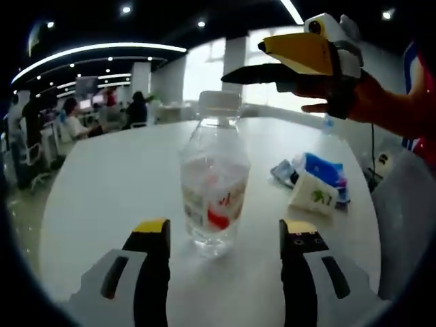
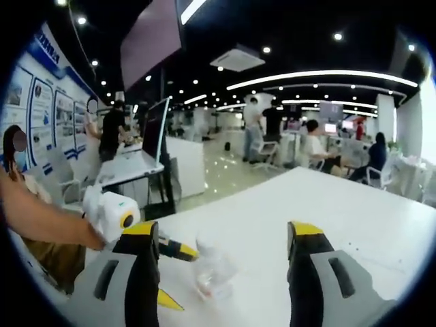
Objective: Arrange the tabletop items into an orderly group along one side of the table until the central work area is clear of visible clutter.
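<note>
We see our left gripper [image 1: 223,235], fingers spread, flanking the upright plastic bottle [image 1: 213,178] on the white tabletop [image 1: 109,184], tissue packets [image 1: 315,180] at its three o'clock, while our right gripper [image 2: 225,237] hangs equally spread.

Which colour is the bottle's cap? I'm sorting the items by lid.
White, on the clear bottle; the left gripper view shows it best.
</note>
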`<state>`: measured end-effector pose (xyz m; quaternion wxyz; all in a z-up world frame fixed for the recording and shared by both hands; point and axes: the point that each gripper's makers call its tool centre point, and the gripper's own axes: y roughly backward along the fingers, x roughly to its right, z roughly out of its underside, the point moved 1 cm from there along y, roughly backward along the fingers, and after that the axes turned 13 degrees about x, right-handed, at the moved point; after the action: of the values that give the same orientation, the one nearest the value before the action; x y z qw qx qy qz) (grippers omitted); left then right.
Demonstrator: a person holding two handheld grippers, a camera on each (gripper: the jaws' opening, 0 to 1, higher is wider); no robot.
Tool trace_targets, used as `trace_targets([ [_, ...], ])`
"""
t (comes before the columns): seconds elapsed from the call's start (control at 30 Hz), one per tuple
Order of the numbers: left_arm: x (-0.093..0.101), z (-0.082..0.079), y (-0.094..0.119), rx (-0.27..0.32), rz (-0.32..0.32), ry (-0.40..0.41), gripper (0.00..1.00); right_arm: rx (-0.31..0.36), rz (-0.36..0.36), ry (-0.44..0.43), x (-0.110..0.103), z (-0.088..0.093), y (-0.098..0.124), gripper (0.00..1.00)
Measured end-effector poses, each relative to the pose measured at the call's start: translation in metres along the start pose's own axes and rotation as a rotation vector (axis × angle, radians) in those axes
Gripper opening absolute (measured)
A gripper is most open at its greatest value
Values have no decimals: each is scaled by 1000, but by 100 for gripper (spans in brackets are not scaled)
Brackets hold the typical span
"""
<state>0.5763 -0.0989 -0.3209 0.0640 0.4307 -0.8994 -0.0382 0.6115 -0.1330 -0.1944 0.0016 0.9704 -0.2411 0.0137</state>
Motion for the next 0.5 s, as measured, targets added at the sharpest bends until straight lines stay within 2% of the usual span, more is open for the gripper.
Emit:
trace_targets([
  [0.1, 3, -4, 0, 5, -6, 4, 68, 2, 0, -5, 0, 0, 6, 84],
  [0.23, 5, -8, 1, 15, -10, 10, 72, 18, 1, -33, -1, -2, 12, 99],
  [0.5, 19, -12, 9, 9, -4, 10, 77, -6, -14, -47, 1, -2, 36, 100],
])
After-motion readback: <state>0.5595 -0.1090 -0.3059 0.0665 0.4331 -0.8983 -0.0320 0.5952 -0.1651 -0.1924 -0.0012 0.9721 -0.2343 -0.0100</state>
